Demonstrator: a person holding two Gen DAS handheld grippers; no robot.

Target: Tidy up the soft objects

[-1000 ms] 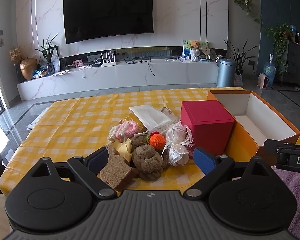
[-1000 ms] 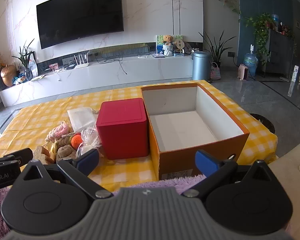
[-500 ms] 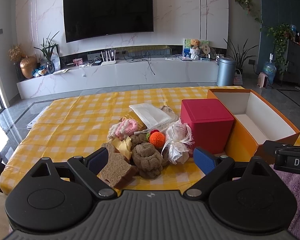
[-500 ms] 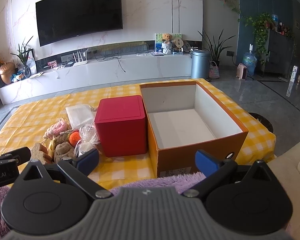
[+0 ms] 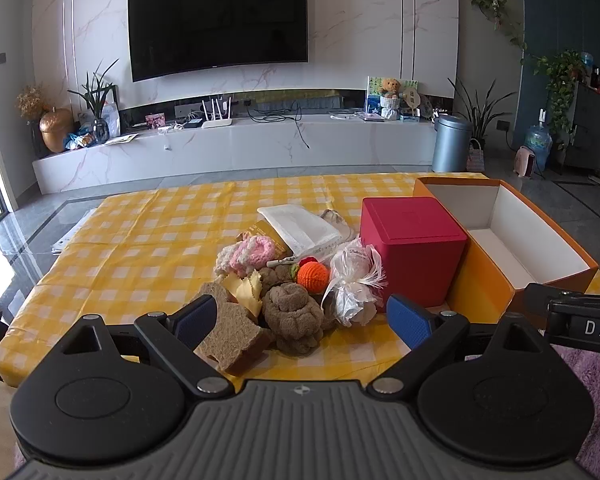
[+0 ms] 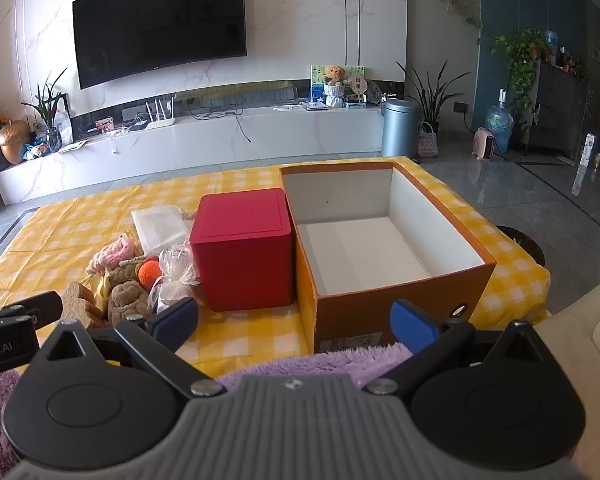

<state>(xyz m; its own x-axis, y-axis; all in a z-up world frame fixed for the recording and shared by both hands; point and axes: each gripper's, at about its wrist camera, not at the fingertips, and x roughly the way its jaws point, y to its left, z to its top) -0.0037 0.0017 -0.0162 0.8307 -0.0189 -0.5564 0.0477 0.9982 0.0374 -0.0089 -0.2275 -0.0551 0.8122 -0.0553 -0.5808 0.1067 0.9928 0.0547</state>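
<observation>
A heap of soft objects lies on the yellow checked tablecloth point(image 5: 148, 240): a brown bread-slice sponge point(image 5: 232, 336), a brown knotted plush point(image 5: 294, 318), an orange crocheted ball point(image 5: 312, 276), a pink crocheted piece point(image 5: 248, 254), a white wrapped bundle point(image 5: 354, 280) and a white pouch point(image 5: 300, 226). My left gripper point(image 5: 302, 320) is open, just in front of the heap. A closed red box point(image 6: 244, 248) stands beside an open orange box point(image 6: 380, 240), which is empty. My right gripper point(image 6: 296, 322) is open and empty, in front of the orange box.
A purple fluffy cloth point(image 6: 320, 364) lies at the table's near edge under the right gripper. The table's right edge drops to a grey floor point(image 6: 540, 196). A TV wall and a low white cabinet point(image 5: 240, 140) stand beyond the table.
Both grippers have edged a little forward toward the table; the heap and the boxes sit slightly nearer in view. Nothing was taken hold of.
</observation>
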